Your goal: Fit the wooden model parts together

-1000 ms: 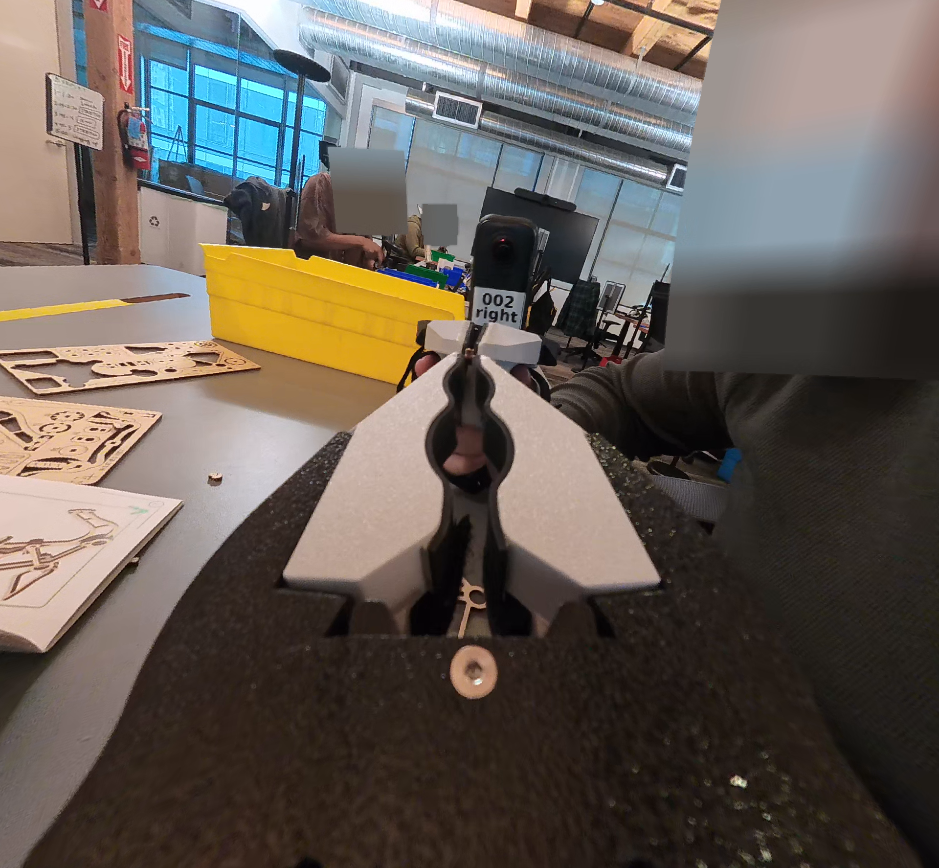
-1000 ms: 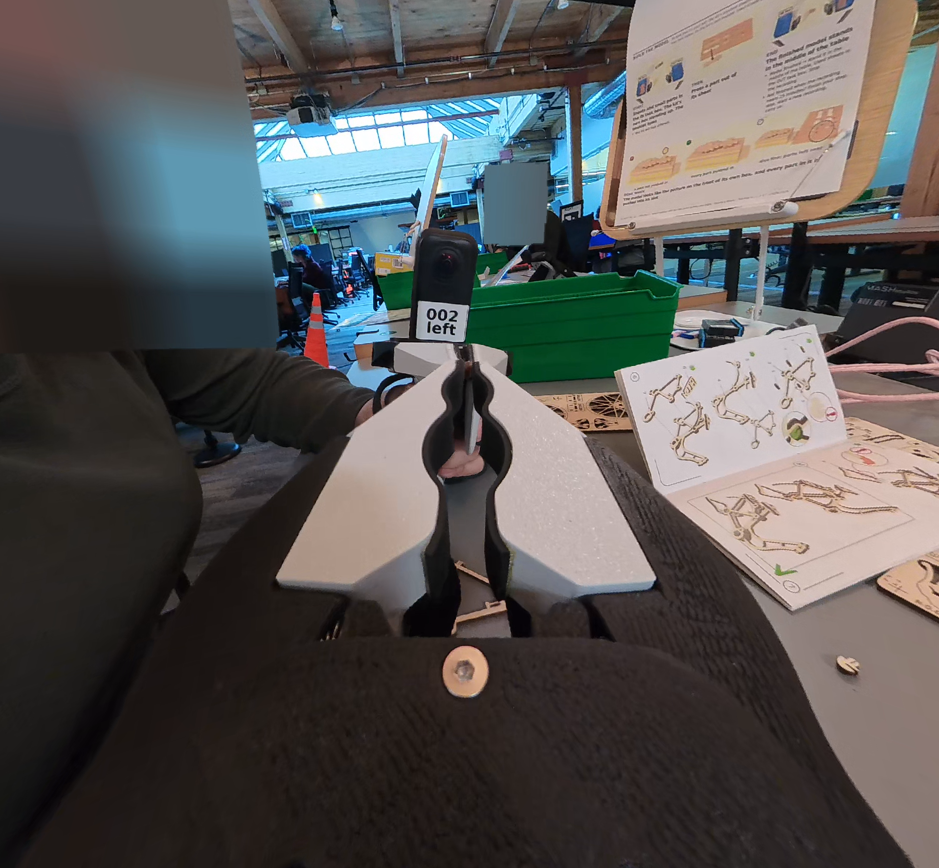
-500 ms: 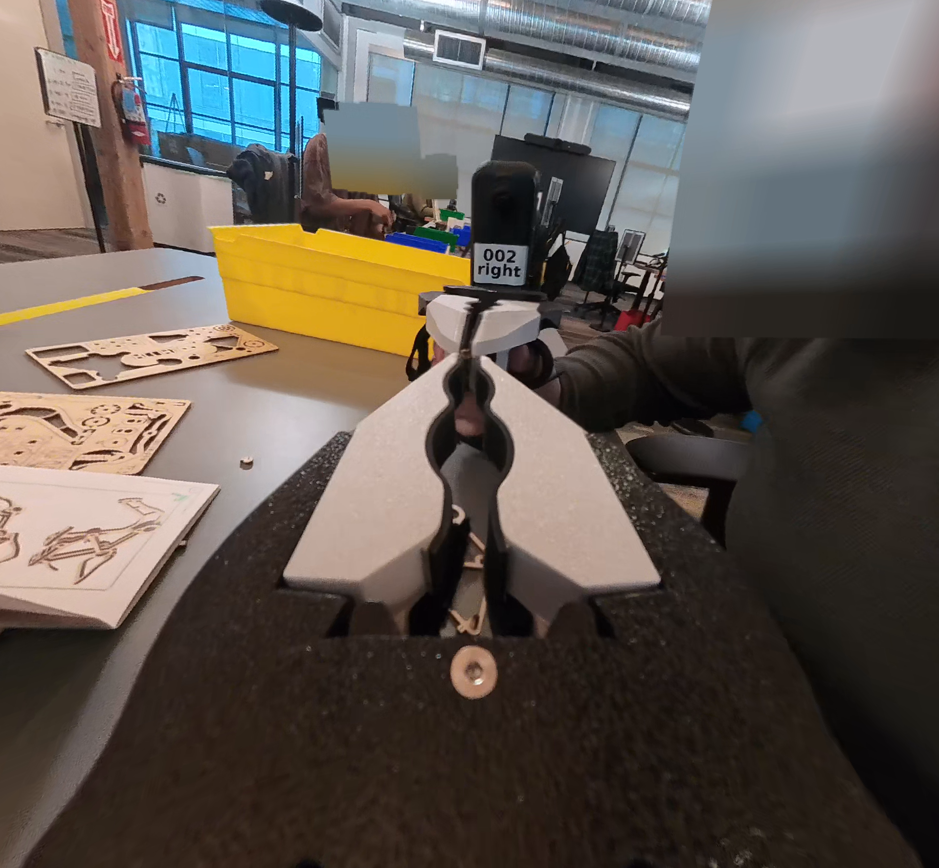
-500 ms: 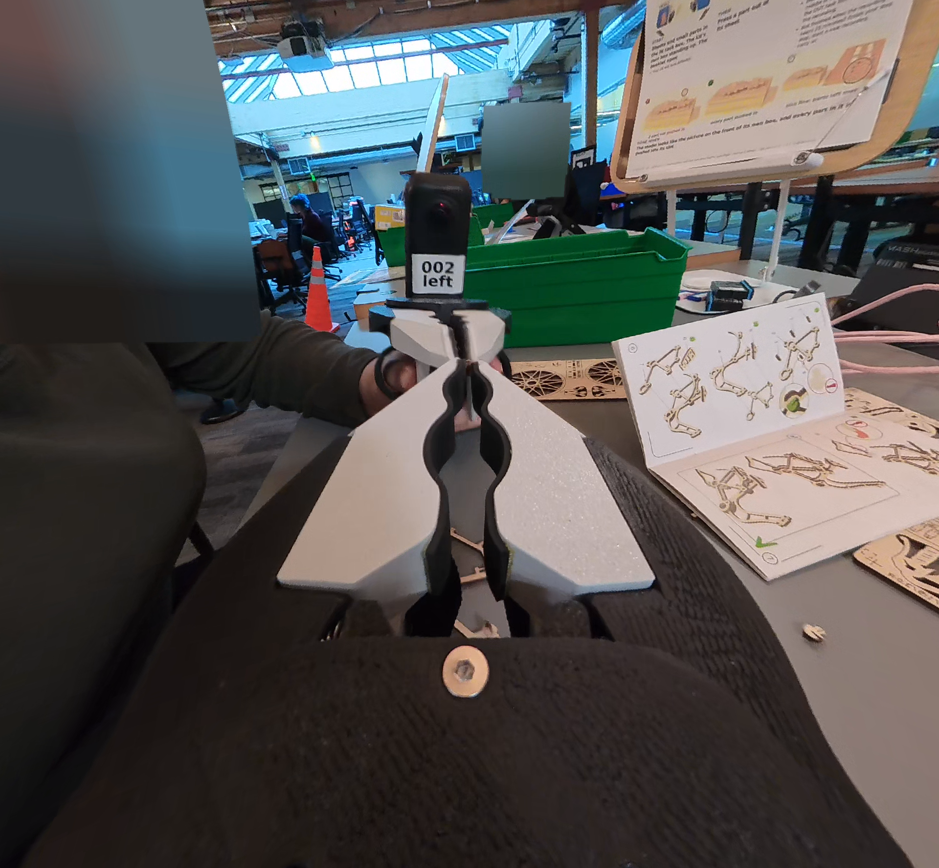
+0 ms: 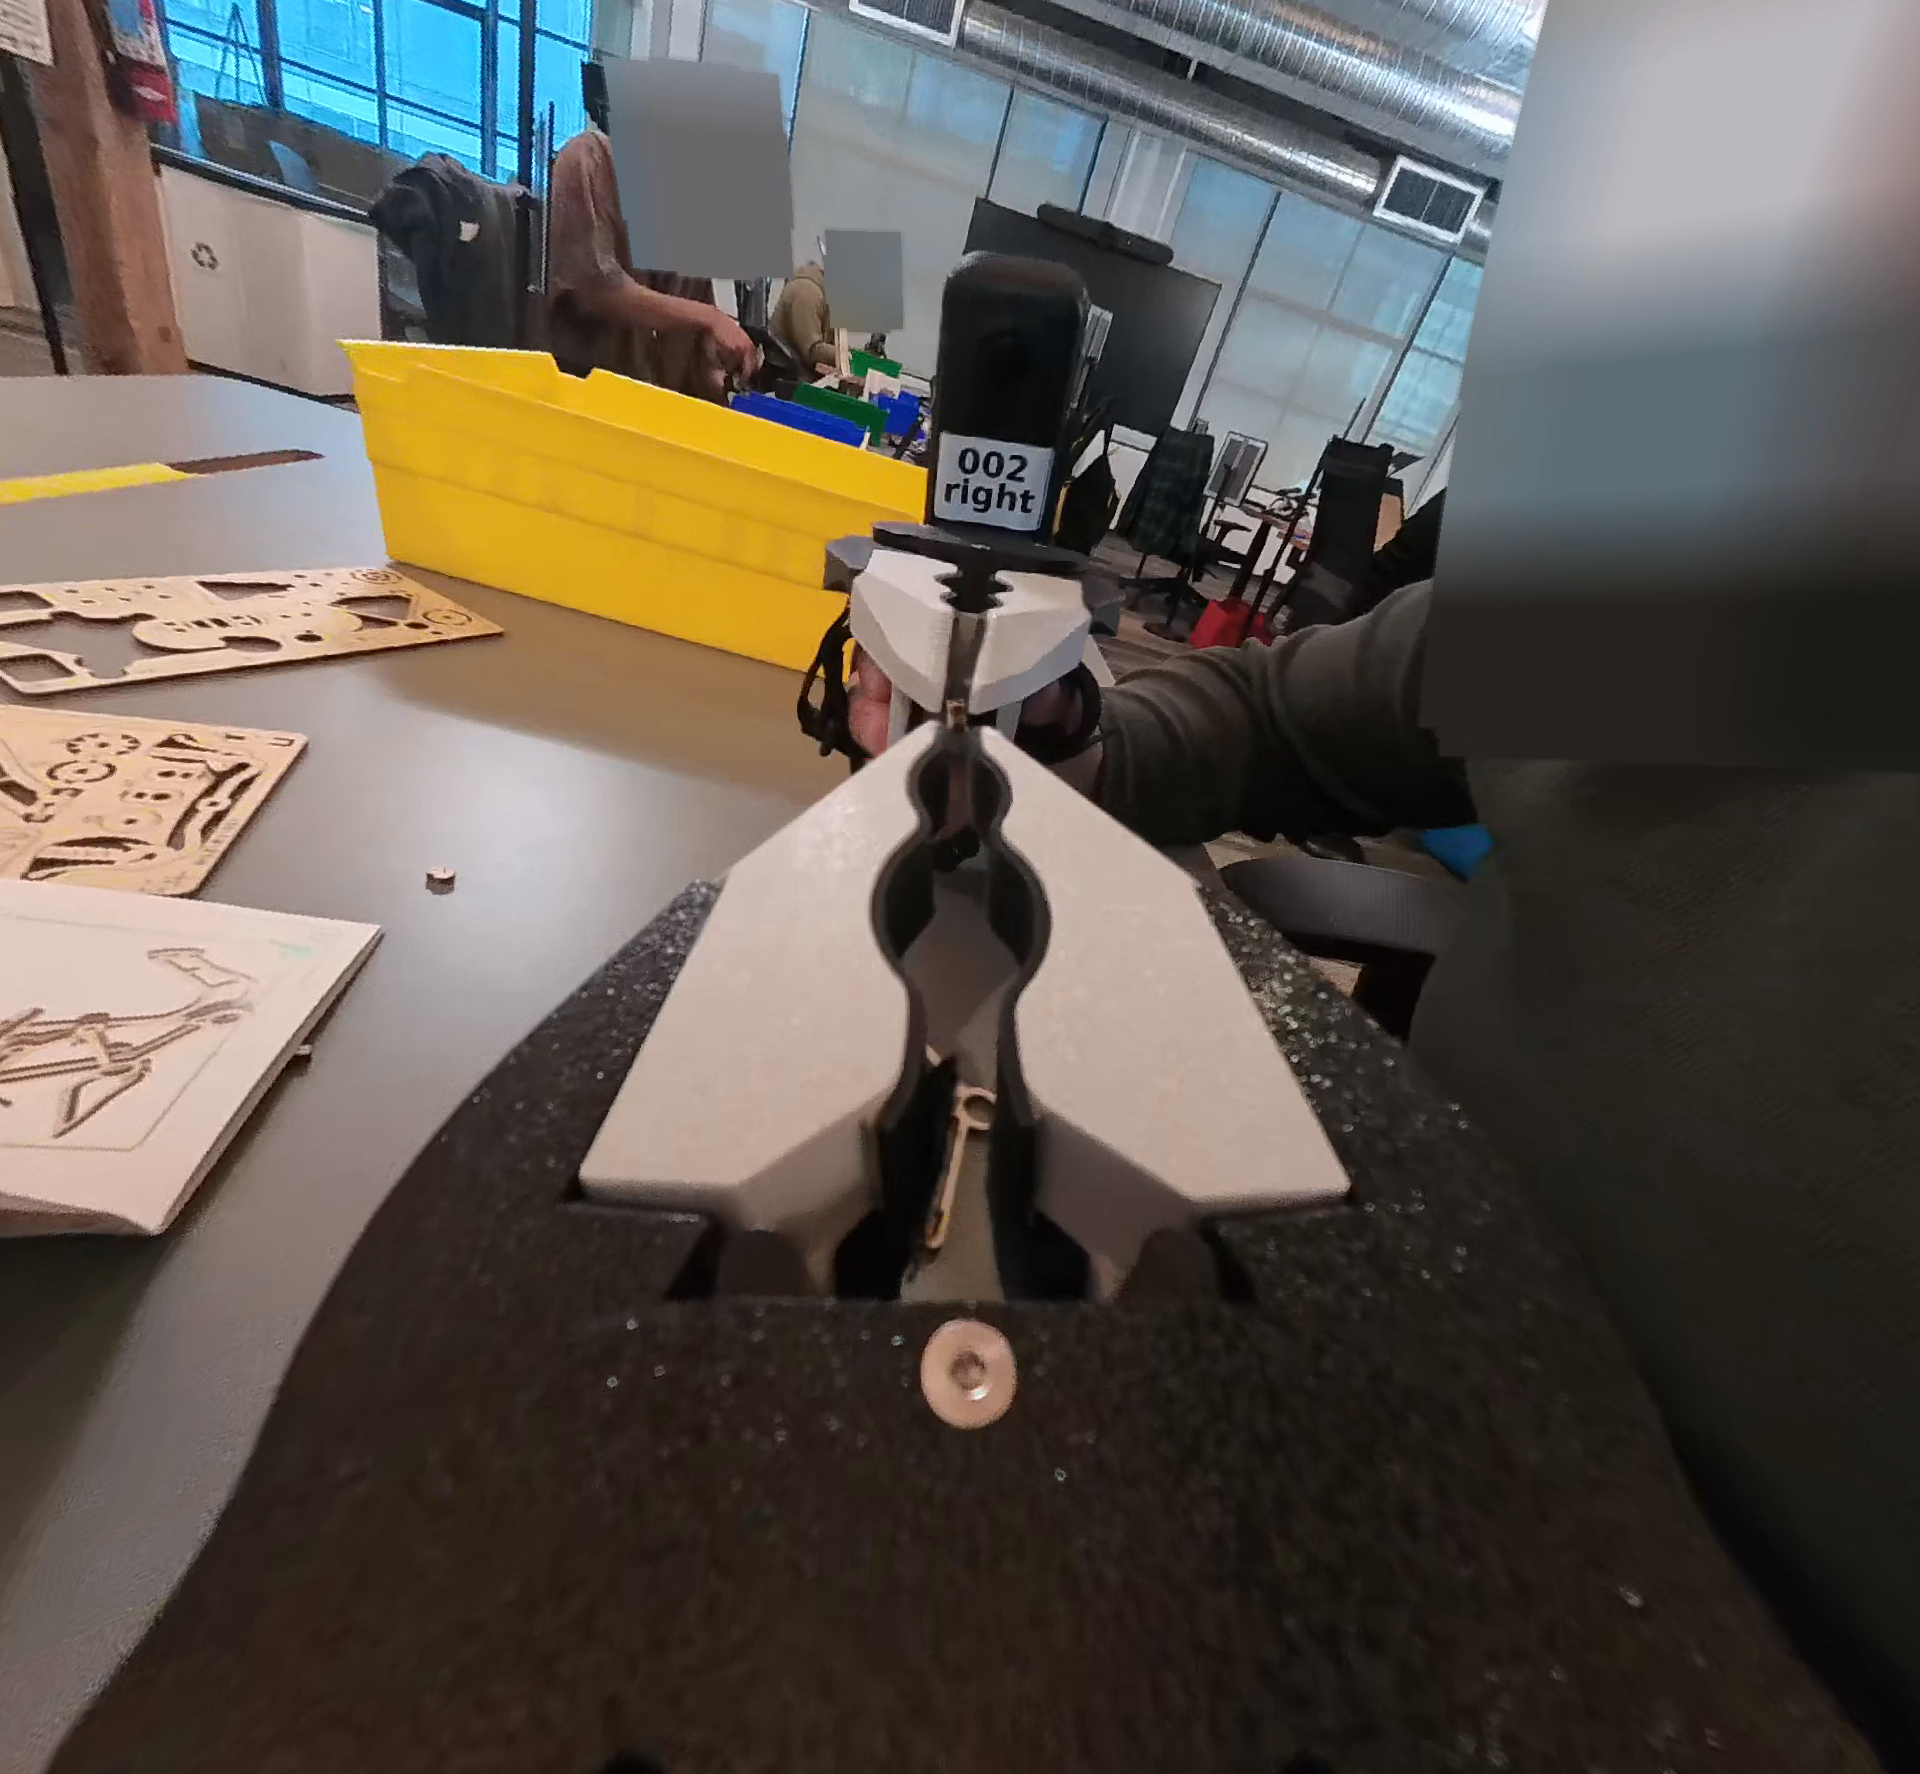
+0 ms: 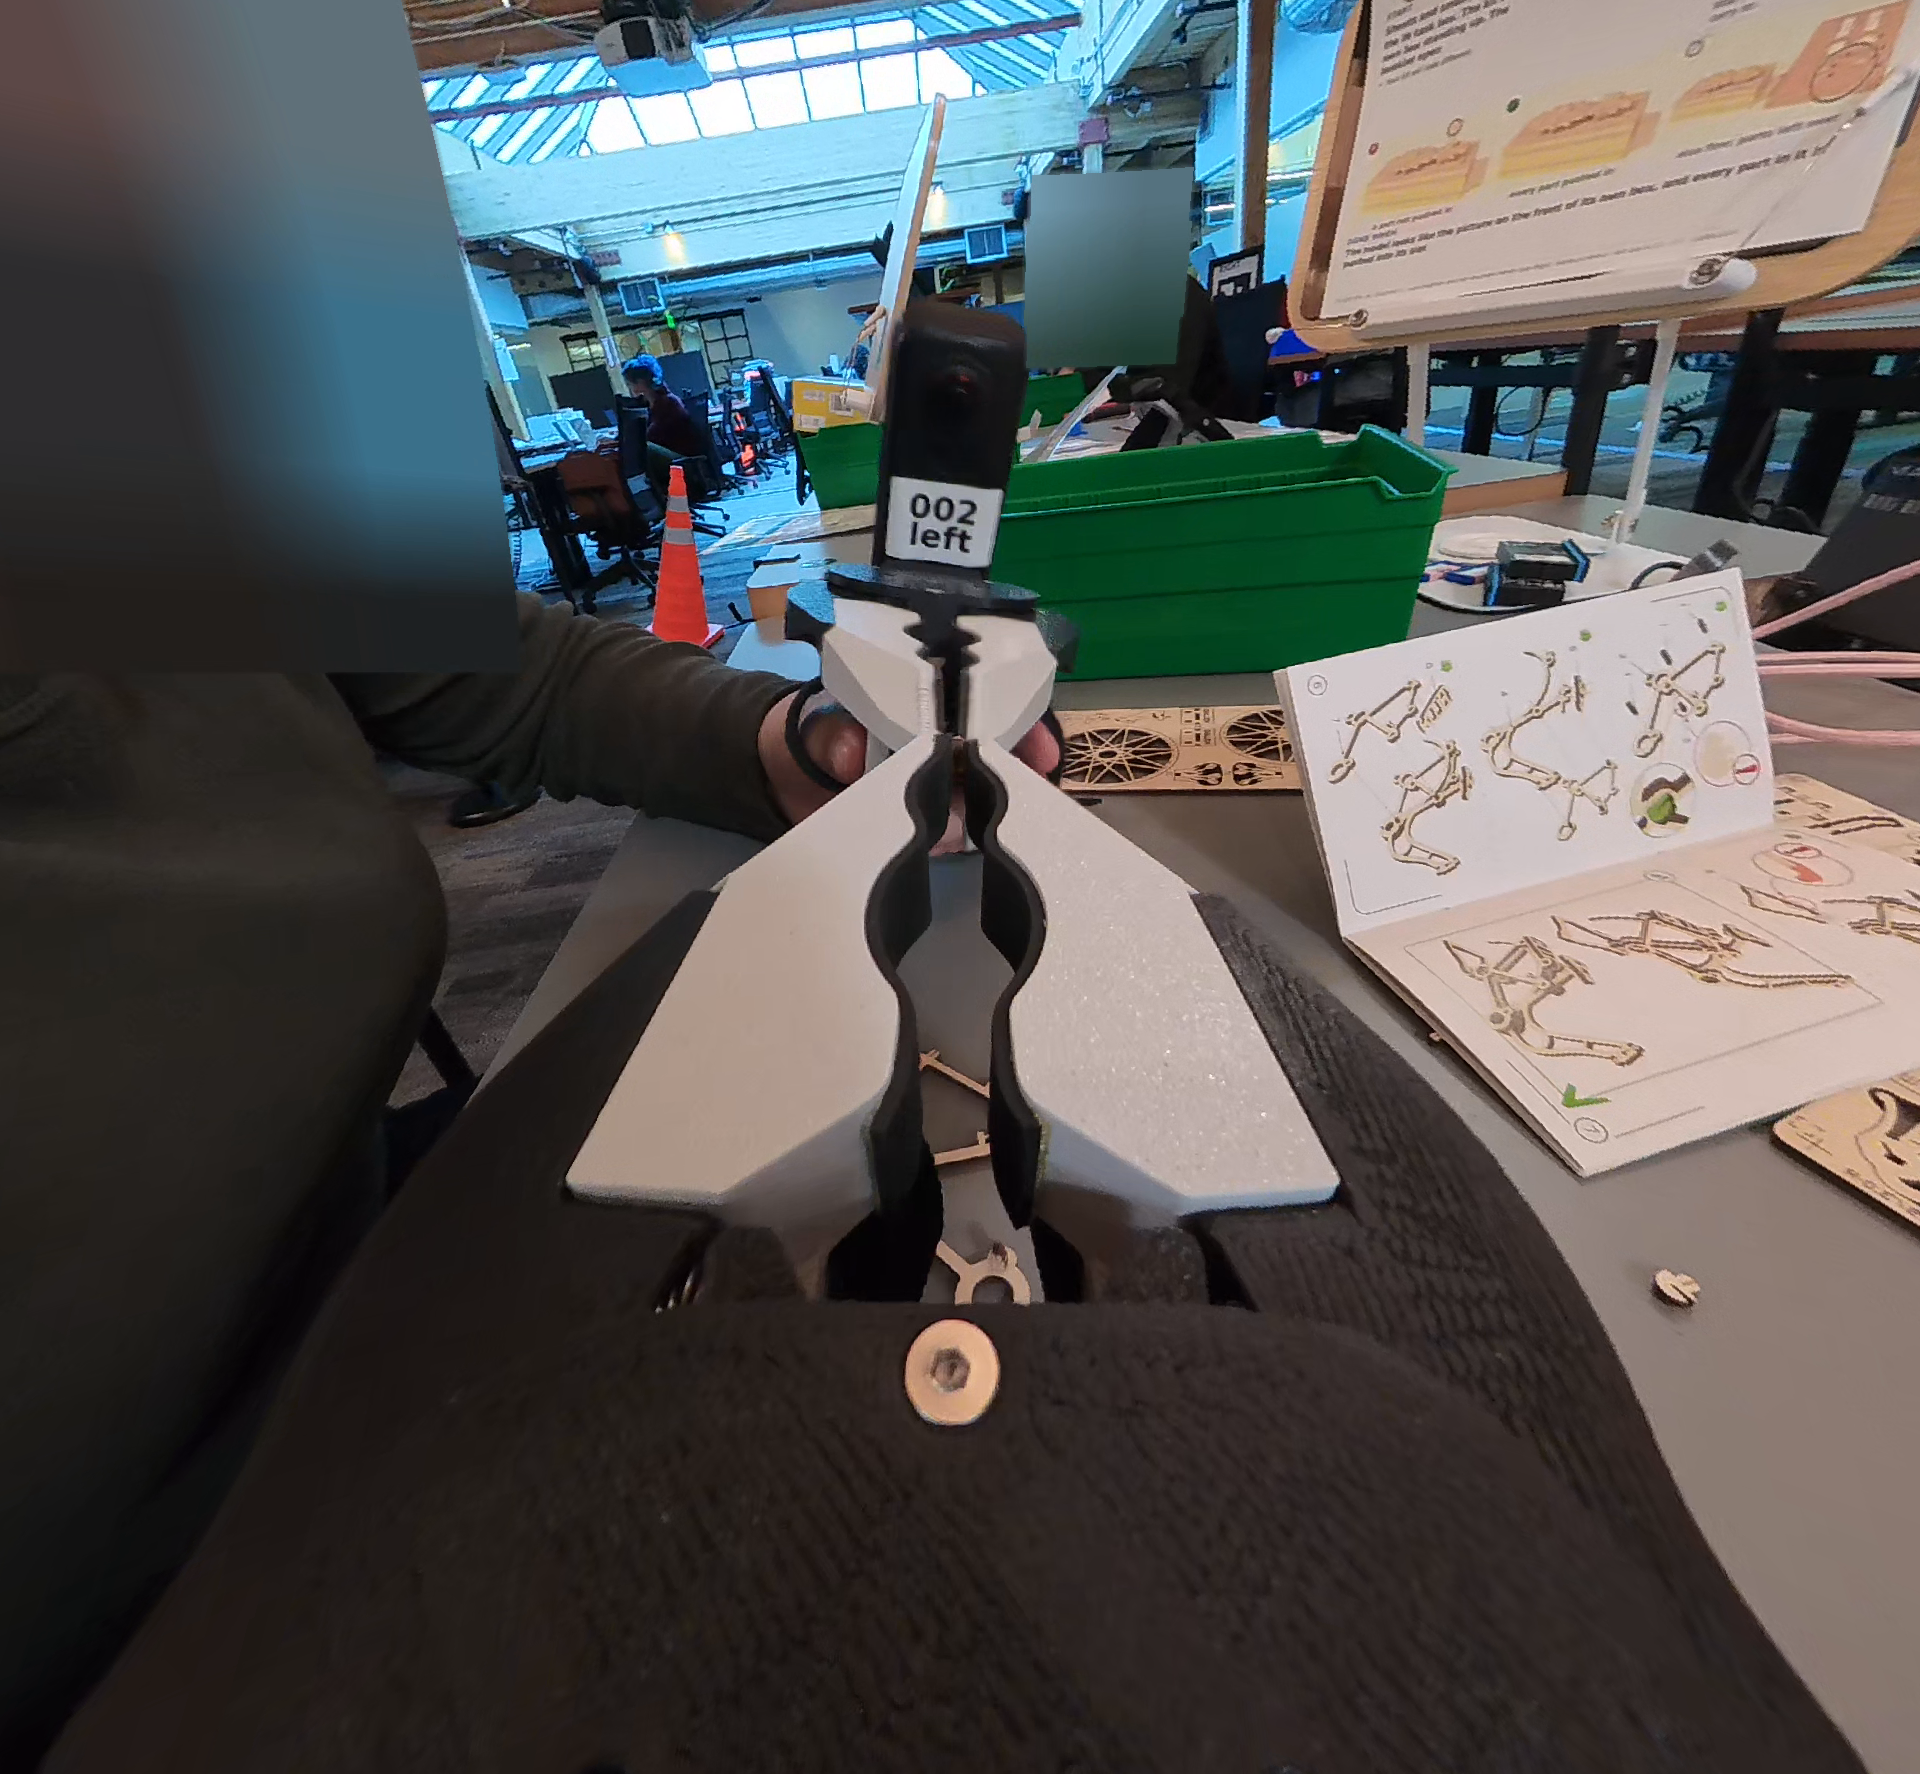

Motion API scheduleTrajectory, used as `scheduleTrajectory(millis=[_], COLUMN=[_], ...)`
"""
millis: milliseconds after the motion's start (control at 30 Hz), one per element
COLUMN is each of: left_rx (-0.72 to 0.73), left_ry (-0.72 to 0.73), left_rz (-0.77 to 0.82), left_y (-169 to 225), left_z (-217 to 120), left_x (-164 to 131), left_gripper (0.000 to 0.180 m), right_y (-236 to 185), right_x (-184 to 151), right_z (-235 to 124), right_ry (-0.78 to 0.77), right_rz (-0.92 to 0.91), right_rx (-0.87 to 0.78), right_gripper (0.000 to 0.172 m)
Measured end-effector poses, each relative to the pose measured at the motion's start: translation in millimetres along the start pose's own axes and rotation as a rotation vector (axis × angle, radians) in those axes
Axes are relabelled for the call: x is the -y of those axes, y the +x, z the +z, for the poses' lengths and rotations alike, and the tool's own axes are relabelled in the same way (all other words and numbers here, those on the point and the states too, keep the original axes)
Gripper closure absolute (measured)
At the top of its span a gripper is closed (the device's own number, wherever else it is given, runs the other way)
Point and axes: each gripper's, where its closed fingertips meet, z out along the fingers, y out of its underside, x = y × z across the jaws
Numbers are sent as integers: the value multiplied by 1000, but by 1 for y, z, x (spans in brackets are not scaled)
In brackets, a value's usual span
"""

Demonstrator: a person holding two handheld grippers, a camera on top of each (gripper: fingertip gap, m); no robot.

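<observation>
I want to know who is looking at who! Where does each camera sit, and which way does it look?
Left wrist view: sits on the left gripper, faces the right gripper, yellow bin; a sleeve shows.
Right wrist view: sits on the right gripper, faces the left gripper, green bin; a hand shows.
Shared: both grippers, tip to tip, booklet.

Two hand-held grippers face each other, the left gripper (image 5: 954, 735) and the right gripper (image 6: 954, 750). On the table lie five laser-cut wooden sheets: two (image 5: 223, 618) (image 5: 114, 799) near the one yellow bin (image 5: 623, 498), and three (image 6: 1174, 748) (image 6: 1839, 825) (image 6: 1860, 1142) by the one green bin (image 6: 1195, 550). One open instruction booklet (image 6: 1621, 893), one clipboard stand (image 6: 1621, 83), one orange cone (image 6: 681, 561).
</observation>
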Motion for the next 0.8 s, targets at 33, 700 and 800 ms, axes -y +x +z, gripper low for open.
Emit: scheduleTrajectory(millis=[33,700,800], left_rx=[-7,-38,-22], left_ry=[0,20,29], left_rz=[-10,-87,-66], left_y=[1,1,0], left_z=[0,0,1], left_x=[0,0,0], left_gripper=[180,180,180], right_y=[0,-1,-1], right_x=[0,-2,-1], right_z=[0,1,1], right_ry=[0,-9,5], right_rz=[-1,-19,-10], right_rx=[2,-2,1], right_gripper=[172,172,172])
